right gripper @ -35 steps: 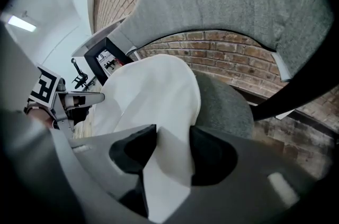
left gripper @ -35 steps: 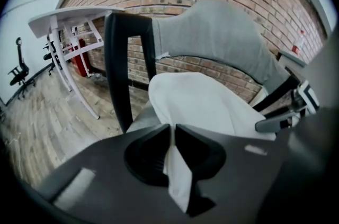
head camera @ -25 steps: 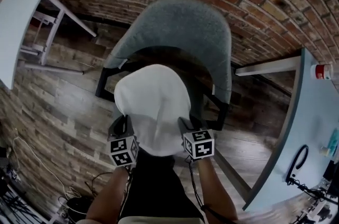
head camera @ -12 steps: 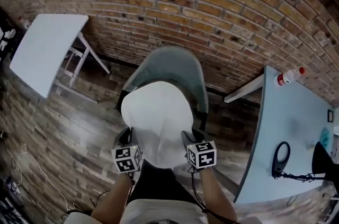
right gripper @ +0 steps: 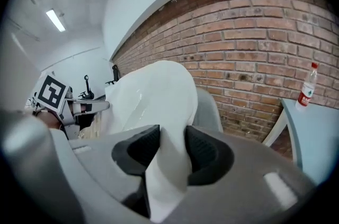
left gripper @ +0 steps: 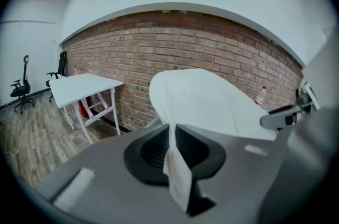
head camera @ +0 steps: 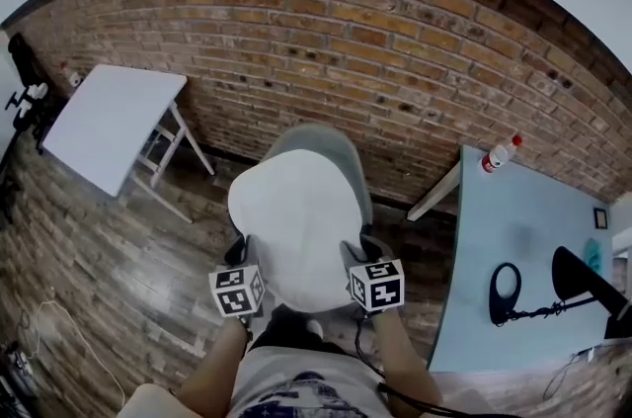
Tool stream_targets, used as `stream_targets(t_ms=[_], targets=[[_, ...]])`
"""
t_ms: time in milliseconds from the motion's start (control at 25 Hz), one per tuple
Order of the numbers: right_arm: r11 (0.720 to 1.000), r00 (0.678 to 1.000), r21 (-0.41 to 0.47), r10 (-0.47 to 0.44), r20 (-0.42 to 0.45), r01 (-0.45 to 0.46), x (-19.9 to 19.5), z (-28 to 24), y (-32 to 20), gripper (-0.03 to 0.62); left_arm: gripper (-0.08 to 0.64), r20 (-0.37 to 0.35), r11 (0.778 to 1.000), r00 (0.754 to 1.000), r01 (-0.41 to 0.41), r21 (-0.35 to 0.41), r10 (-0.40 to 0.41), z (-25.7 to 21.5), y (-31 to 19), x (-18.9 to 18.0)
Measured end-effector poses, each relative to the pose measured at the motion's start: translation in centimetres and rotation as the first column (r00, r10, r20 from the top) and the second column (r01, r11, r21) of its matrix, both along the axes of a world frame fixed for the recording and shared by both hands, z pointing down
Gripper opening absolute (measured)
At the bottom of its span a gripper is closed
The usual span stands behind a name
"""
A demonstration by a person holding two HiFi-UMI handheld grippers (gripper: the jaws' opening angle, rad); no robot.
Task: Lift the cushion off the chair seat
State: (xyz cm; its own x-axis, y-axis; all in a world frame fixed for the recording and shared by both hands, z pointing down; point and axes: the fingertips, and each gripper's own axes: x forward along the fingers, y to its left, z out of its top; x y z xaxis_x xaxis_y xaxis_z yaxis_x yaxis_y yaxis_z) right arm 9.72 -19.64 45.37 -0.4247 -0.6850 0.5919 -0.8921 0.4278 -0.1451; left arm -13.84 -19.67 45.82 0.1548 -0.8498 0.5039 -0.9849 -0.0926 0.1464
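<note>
The white cushion (head camera: 294,228) hangs in the air above the grey chair (head camera: 314,141), clear of its seat. My left gripper (head camera: 245,260) is shut on the cushion's near left edge, my right gripper (head camera: 354,258) on its near right edge. In the left gripper view a thin fold of the cushion (left gripper: 206,106) is pinched between the dark pads of the left gripper (left gripper: 172,139). The right gripper view shows a thicker fold of the cushion (right gripper: 153,98) clamped in the right gripper (right gripper: 170,150). Most of the chair seat is hidden behind the cushion.
A brick wall (head camera: 346,41) runs behind the chair. A white folding table (head camera: 109,122) stands to the left. At the right is a pale blue table (head camera: 523,248) with a bottle (head camera: 497,154) and a black cable loop (head camera: 505,292). Wood floor (head camera: 109,278) lies below.
Both grippers have risen together with the cushion, which has come up off the seat. The chair now looks smaller and farther below, and more of the wall shows.
</note>
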Motion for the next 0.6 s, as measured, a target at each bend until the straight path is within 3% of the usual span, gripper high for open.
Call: stream_targets(t_ms=[240, 600], targets=[[0.998, 1.0, 0.067, 0.013, 0.017, -0.014, 1.0, -4.3, 0.8, 0.153, 0.031, 0.012, 0.996, 0.999, -0.03, 0.082, 0.029, -4.7, 0.8, 0.8], [0.992, 1.0, 0.125, 0.018, 0.018, -0.02, 1.8, -7.2, 1.2, 0.148, 0.032, 0.013, 0.991, 0.999, -0.046, 0.127, 0.045, -7.3, 1.2, 1.5]])
